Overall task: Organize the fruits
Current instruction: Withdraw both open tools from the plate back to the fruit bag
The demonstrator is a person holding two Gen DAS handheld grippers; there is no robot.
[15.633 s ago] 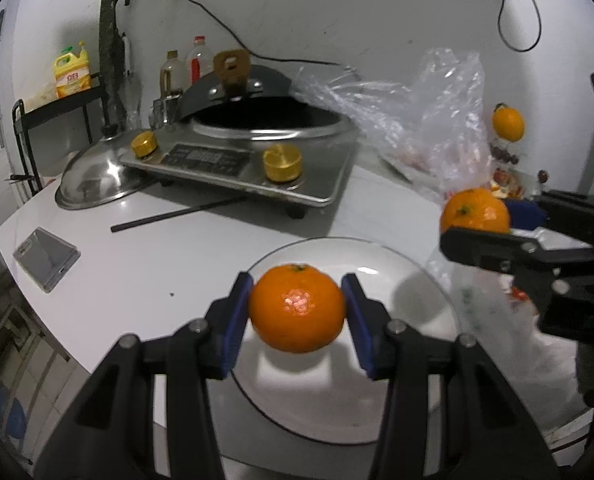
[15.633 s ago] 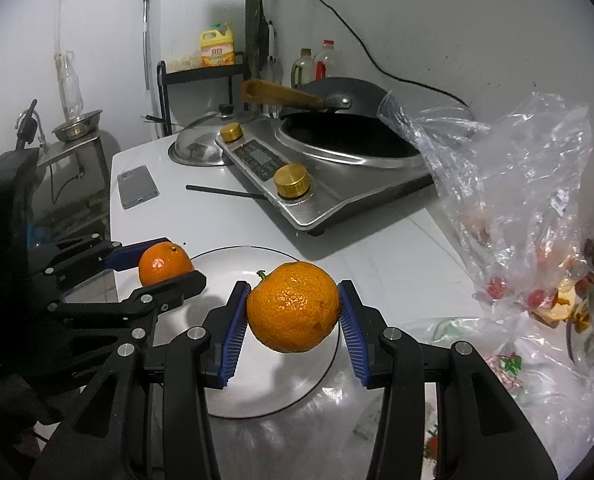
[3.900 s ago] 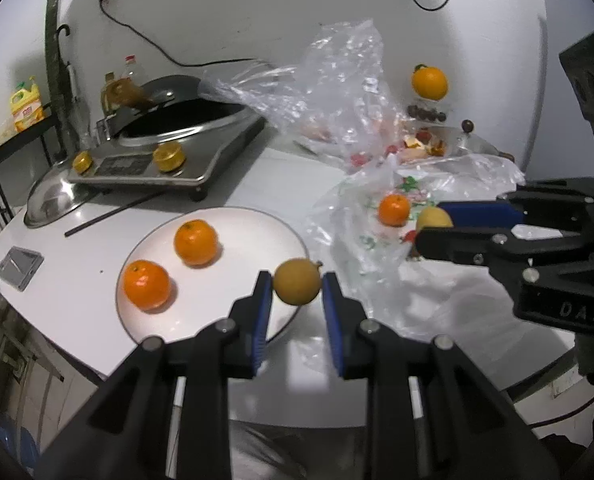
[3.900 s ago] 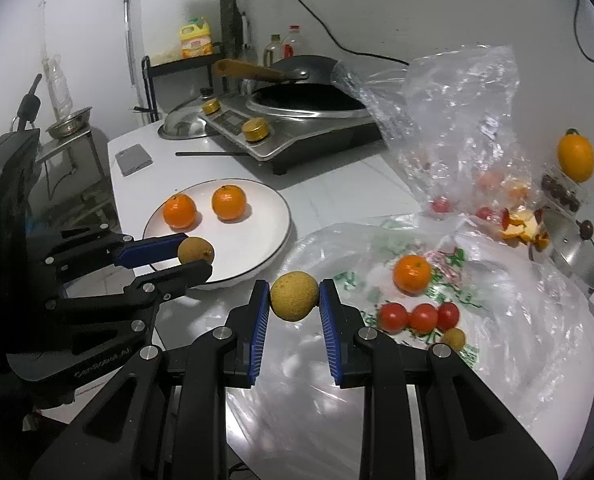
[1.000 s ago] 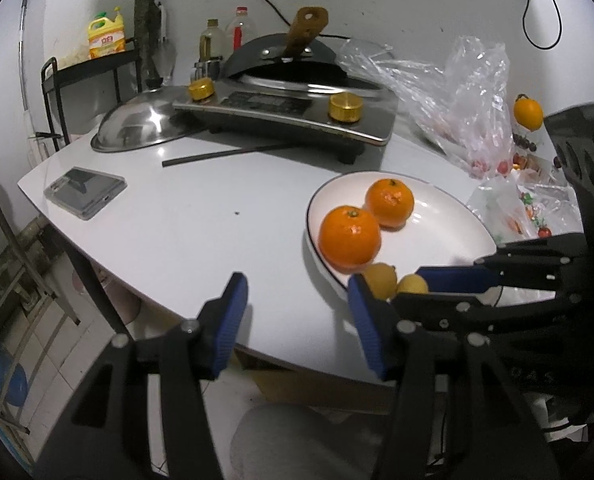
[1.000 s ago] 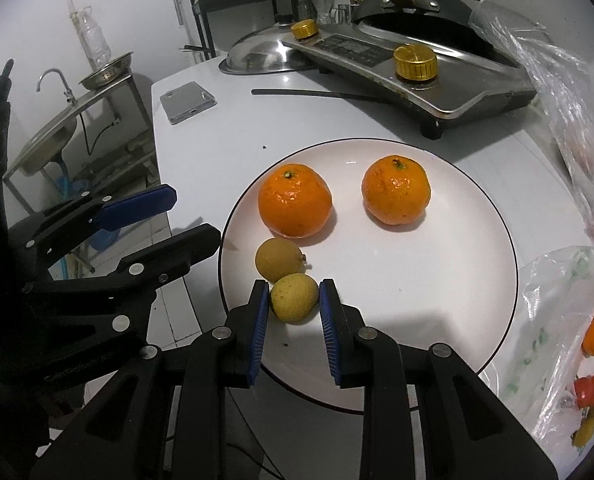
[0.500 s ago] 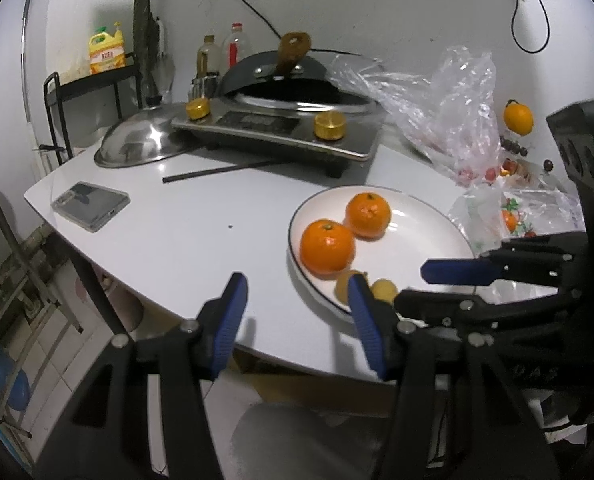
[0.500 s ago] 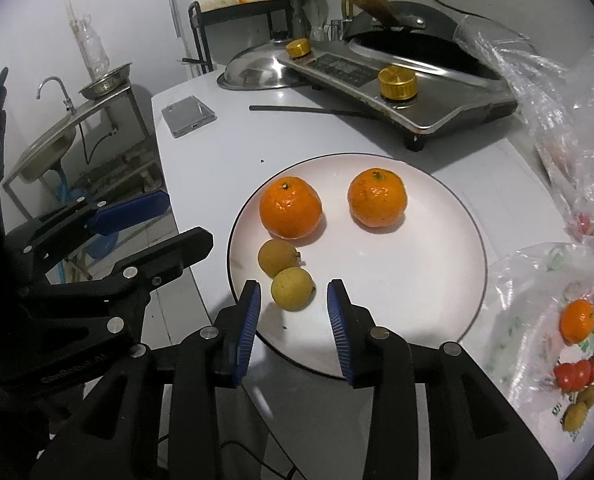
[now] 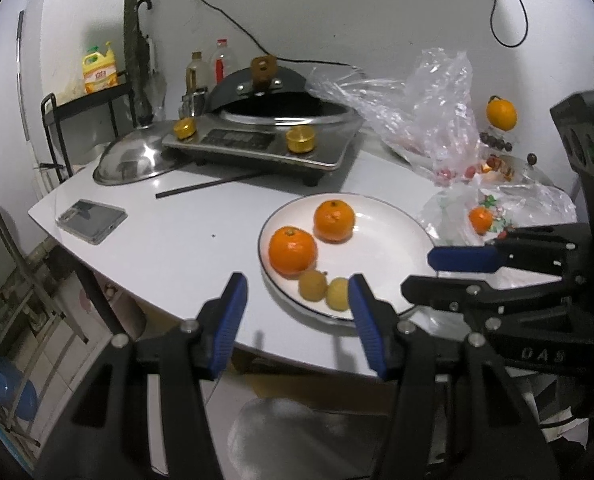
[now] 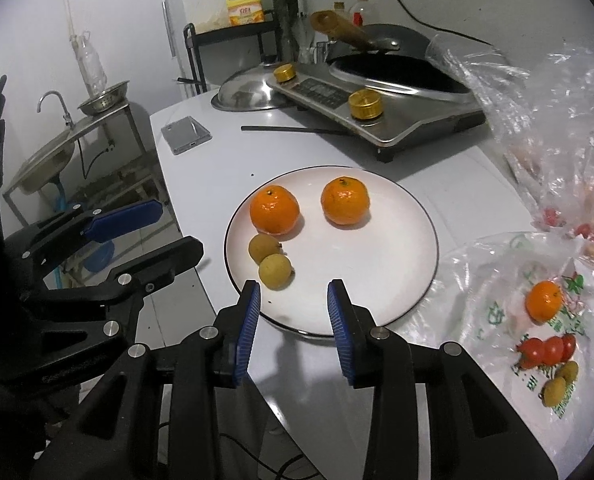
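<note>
A white plate (image 10: 389,264) holds two oranges (image 10: 274,210) (image 10: 345,200) and two small yellow-brown fruits (image 10: 263,247) (image 10: 275,271) near its front-left rim. My right gripper (image 10: 293,304) hangs open above the plate's near edge, with nothing between its blue pads. My left gripper (image 9: 297,296) is open and empty too, off the table's front edge beside the plate (image 9: 393,240). The same oranges (image 9: 292,251) (image 9: 334,221) and small fruits (image 9: 312,286) (image 9: 337,299) show in the left wrist view. A flat plastic bag (image 10: 497,280) to the right holds an orange (image 10: 543,301), red tomatoes (image 10: 545,350) and small yellow fruits (image 10: 560,384).
At the back stands a cooker (image 10: 377,108) with a black pan, a steel lid (image 10: 249,94) beside it and a black chopstick (image 10: 297,130) in front. A phone (image 10: 185,134) lies at the left. Crumpled plastic bags (image 9: 417,112) sit at the back right. The floor drops off past the table's left edge.
My right gripper has let go of the small yellow fruit on the plate and drawn back and up. The left gripper has also pulled back from the plate, still open.
</note>
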